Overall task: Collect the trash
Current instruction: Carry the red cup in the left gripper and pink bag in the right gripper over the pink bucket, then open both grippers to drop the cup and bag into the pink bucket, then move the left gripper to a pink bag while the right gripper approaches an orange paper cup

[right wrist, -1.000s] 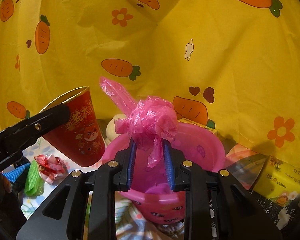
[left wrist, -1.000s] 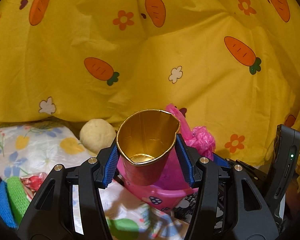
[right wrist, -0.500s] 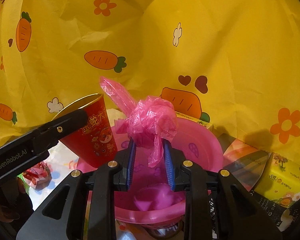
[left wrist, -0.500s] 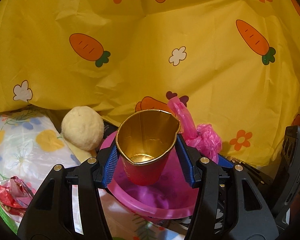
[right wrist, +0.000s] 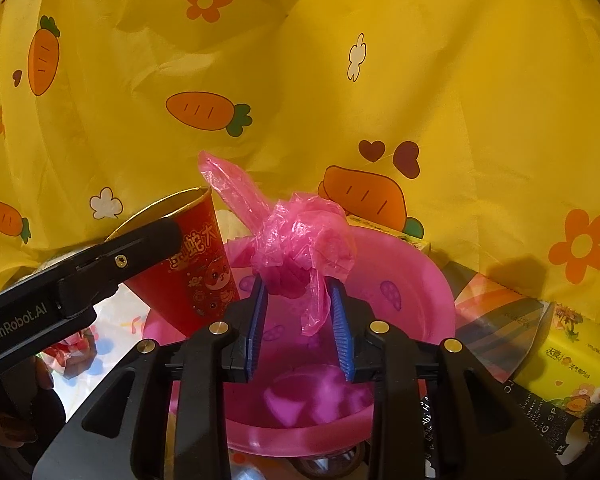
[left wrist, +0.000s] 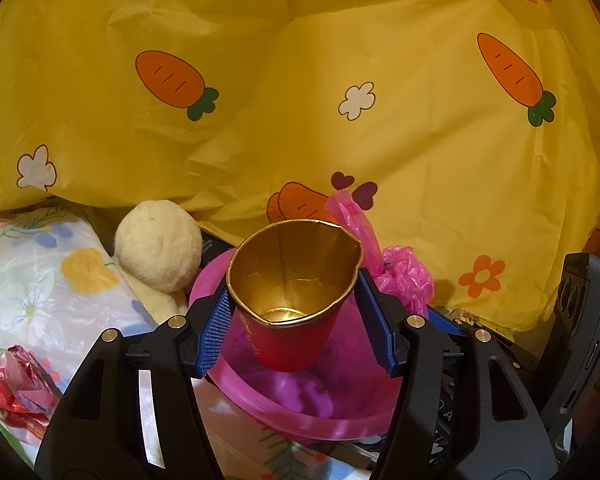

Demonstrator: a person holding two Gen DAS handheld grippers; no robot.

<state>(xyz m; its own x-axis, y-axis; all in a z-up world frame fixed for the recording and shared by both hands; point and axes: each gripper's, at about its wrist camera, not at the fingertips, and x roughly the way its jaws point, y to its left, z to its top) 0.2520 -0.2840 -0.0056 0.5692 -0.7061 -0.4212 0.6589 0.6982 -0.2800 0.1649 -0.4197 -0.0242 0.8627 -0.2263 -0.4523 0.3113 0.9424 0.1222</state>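
My left gripper [left wrist: 294,312] is shut on a red paper cup [left wrist: 292,304] with a gold inside, held upright over the left part of a pink basin [left wrist: 300,416]. The cup also shows in the right wrist view [right wrist: 192,268]. My right gripper [right wrist: 300,320] is shut on a crumpled pink plastic bag [right wrist: 300,240], held above the middle of the pink basin [right wrist: 416,280]. The bag shows in the left wrist view [left wrist: 400,272] just right of the cup. A crumpled red wrapper [left wrist: 12,388] lies on the floral sheet at the lower left.
A yellow carrot-print cloth [left wrist: 300,100] hangs close behind. A cream plush ball [left wrist: 158,246] sits left of the basin on a floral sheet [left wrist: 40,280]. A yellow tissue pack [right wrist: 572,360] and dark boxes [right wrist: 500,312] lie right of the basin.
Both grippers have moved forward and lower over the pink basin, carrying the cup and the bag. The basin's inside now fills more of both views.
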